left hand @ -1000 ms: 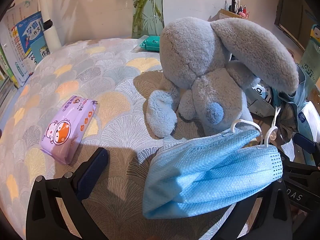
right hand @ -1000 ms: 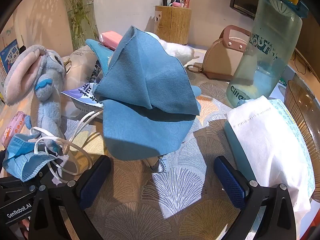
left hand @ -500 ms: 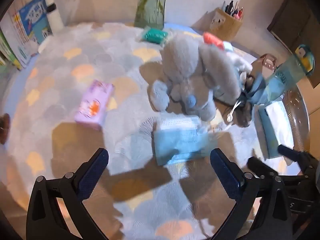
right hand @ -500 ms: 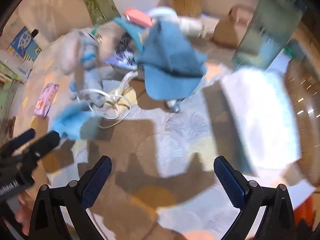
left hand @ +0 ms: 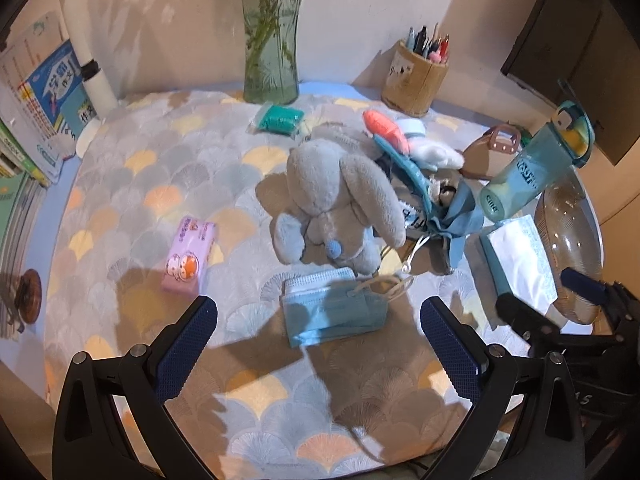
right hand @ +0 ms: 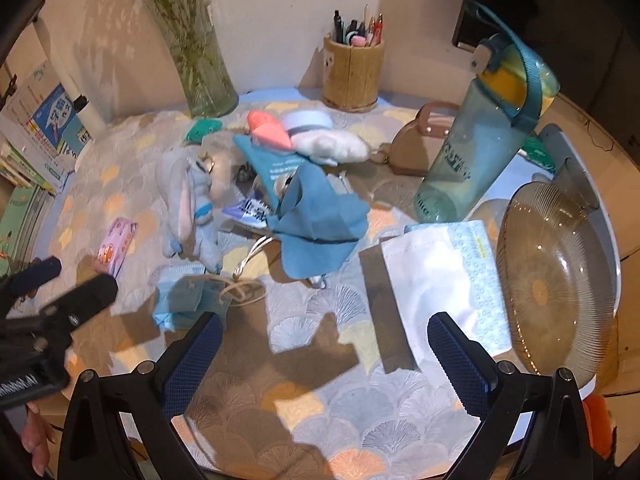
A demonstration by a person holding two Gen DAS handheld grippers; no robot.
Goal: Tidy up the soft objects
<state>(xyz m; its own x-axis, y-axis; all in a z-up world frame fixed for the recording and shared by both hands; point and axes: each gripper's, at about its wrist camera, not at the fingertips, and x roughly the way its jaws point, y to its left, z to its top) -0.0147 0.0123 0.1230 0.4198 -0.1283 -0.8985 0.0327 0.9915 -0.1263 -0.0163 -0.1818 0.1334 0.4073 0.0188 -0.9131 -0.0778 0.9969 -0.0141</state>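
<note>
Blue face mask (left hand: 334, 310) is seen lying flat on the tablecloth (left hand: 168, 168) beside the grey plush rabbit (left hand: 340, 196), while both the left gripper (left hand: 318, 326) and right gripper (right hand: 324, 338) are held wide apart, empty.

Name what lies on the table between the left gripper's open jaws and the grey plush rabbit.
The folded blue face mask lies flat between the left gripper and the plush rabbit, clearest in the left wrist view.

warm dappled light, hard shadows, fisheye edges; r view slightly blurred.

Blue mask (left hand: 334, 307), grey plush rabbit (left hand: 340, 196)
</note>
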